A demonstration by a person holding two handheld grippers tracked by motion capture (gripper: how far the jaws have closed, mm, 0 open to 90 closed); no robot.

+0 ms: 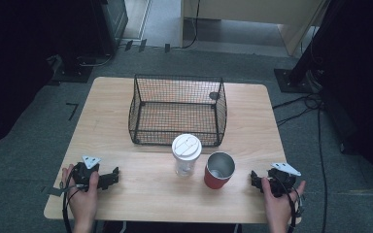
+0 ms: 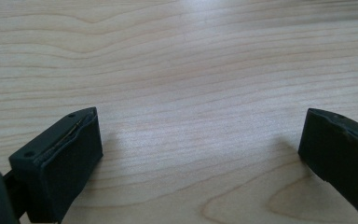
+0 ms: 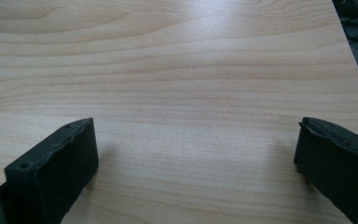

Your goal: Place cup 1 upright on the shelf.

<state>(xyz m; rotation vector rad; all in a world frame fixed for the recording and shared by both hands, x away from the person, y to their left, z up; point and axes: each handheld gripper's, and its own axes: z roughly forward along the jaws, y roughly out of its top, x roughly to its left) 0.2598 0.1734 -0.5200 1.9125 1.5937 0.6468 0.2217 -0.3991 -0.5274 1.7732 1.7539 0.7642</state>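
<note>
Two cups, lower centre of frame, before a wire basket (image 1: 177, 109); both claws gape wide, holding nothing.
Clear lidded cup (image 1: 186, 155): probably light, slick, crushable; grip mid-body. Red cup (image 1: 219, 170): likely stiff metal; grip at wall. Left claw (image 1: 111, 177) and right claw (image 1: 256, 180) rest on tabletop (image 1: 145, 194).

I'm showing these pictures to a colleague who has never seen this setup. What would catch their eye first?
Probably the black wire basket, standing empty at the middle of the wooden table. Just in front of it stand a clear cup with a white lid and, beside it to the right, an open red cup. At the near edge, the left gripper and right gripper rest on the table, jaws wide apart, holding nothing.
</note>
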